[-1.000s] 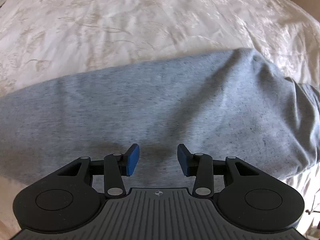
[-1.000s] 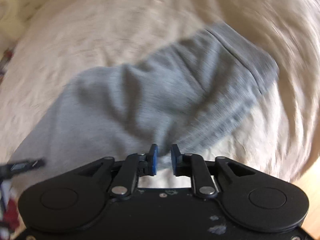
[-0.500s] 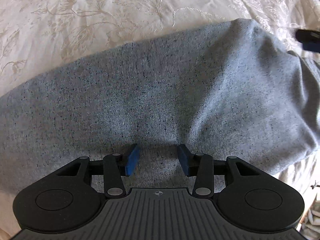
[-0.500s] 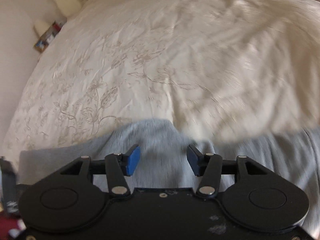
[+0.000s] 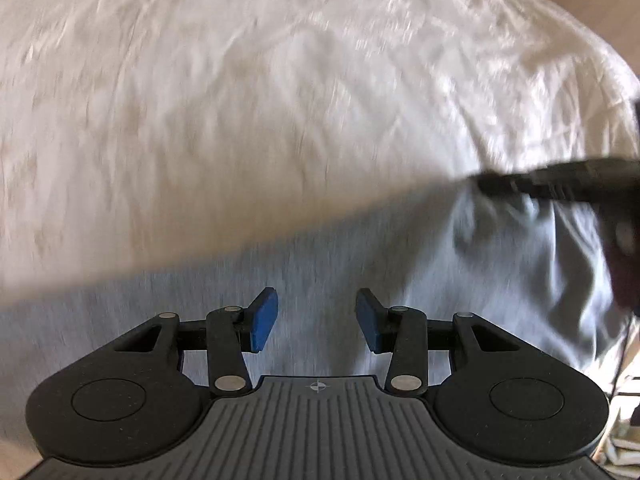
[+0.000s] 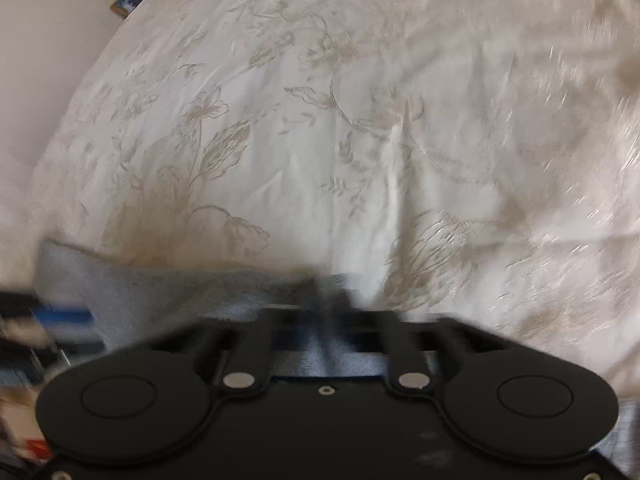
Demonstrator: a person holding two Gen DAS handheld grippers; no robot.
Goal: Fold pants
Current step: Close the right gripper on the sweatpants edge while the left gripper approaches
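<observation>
Bedspread [image 5: 240, 100] under grey pants [image 5: 320, 264]

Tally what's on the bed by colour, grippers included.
Grey: 1, the pants
White: 1, the bedspread they lie on
Black with blue pads: 2, the left gripper, open over the pants, and the right gripper, too blurred to tell its state
Total: 4
</observation>
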